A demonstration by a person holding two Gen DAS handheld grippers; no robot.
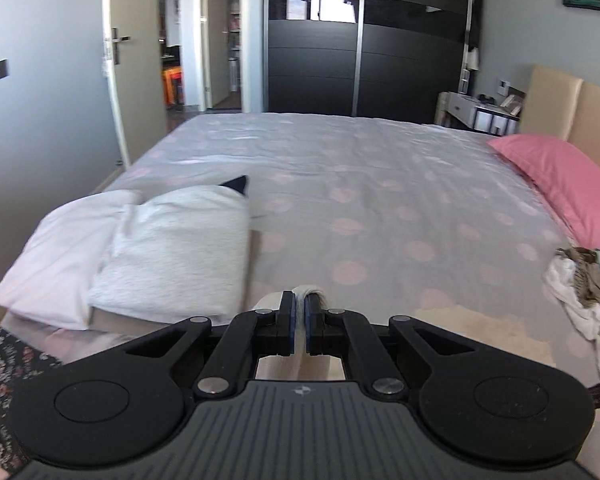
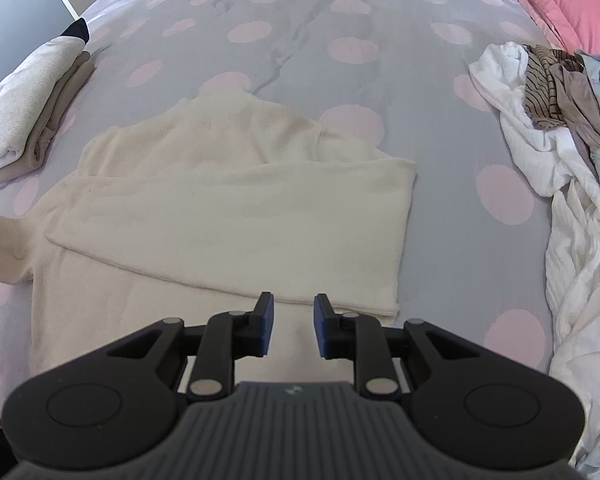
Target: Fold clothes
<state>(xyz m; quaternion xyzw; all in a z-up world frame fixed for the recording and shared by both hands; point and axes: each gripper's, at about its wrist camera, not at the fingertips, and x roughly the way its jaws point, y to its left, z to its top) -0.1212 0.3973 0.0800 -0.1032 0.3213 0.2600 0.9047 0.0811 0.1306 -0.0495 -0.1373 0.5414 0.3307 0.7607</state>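
Folding a cream top (image 2: 228, 216) on the bed (image 2: 340, 92).

Lying spread near the bed's near edge, one sleeve already laid across the body. Left hand-held gripper (image 1: 299, 322) clenching a bunched fold of cream cloth; right hand-held gripper (image 2: 294, 326) hovering released over the hem. Looking soft, light and limp, likely sagging when lifted, so gripping best at seams, the hem or a sleeve end. Folded stack (image 2: 28, 108) sitting toward the left edge, unsorted heap (image 2: 556, 128) toward the right, pink pillow (image 1: 560, 176) at the head. Wardrobe (image 1: 364, 40) standing beyond the far edge.
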